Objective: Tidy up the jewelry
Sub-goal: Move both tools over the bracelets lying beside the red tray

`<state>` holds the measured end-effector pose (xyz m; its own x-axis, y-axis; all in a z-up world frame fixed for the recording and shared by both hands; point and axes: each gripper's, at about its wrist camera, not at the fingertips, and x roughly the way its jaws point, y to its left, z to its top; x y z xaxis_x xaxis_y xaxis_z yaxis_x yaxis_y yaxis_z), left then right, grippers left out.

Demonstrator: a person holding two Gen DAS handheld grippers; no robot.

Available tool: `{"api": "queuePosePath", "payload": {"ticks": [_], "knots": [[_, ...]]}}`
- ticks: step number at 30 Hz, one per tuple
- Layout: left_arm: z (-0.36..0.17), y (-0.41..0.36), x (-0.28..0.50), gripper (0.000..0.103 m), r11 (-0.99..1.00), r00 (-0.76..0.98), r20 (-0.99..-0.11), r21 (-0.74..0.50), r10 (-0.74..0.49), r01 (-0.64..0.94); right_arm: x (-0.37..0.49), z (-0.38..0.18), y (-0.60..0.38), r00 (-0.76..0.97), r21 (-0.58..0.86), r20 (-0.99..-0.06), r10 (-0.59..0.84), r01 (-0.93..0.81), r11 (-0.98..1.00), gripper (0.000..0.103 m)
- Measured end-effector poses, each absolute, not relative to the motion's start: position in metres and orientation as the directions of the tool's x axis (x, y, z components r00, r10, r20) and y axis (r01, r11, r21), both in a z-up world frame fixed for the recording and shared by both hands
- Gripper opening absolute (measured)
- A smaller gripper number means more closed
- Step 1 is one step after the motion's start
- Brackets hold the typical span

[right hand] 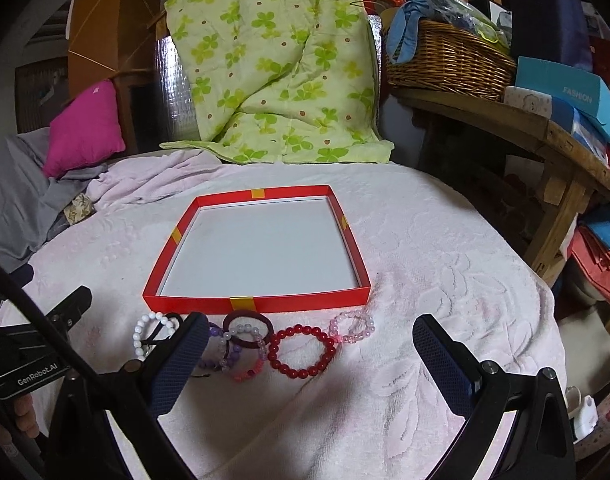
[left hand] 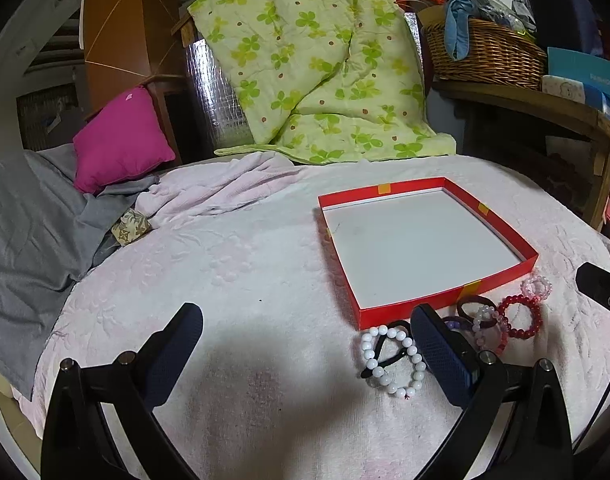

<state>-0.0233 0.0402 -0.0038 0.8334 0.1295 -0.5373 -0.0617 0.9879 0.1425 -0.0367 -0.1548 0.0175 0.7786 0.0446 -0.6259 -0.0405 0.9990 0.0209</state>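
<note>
Both my left claw (left hand: 305,344) and right claw (right hand: 311,350) gape empty; ahead, the overlapping bracelets (right hand: 301,352) could snag and lift together.

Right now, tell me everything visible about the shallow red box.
The shallow red cardboard box lies flat and open on the pale pink textured blanket, with low red walls, a plain white floor and yellow tape tabs midway along each side. Nothing is inside it. A row of beaded bracelets and hair ties lies just before its near wall; neither gripper touches it.
</note>
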Motion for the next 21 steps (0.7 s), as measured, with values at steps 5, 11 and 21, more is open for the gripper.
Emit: {"api": "queuePosePath", "payload": {"ticks": [5, 11, 21], "knots": [[-0.0034, 0.0410, -0.0217, 0.103, 0.988, 0.829, -0.543, 0.139, 0.132, -0.066, -0.0361, 0.0156, -0.1546, 0.780, 0.027, -0.624, 0.051, -0.045, 0.999, 0.103], [-0.0033, 0.0426, -0.0216, 0.103, 0.988, 0.829, -0.544, 0.141, 0.133, -0.066, -0.0356, 0.0153, -0.1553, 0.783, 0.038, -0.620, 0.056, -0.041, 0.998, 0.103], [-0.0060, 0.0452, -0.0196, 0.103, 0.987, 0.824, -0.550, 0.149, 0.136, -0.064, -0.0348, 0.0107, -0.1566, 0.774, 0.048, -0.629, 0.065, -0.045, 0.998, 0.103]]}}
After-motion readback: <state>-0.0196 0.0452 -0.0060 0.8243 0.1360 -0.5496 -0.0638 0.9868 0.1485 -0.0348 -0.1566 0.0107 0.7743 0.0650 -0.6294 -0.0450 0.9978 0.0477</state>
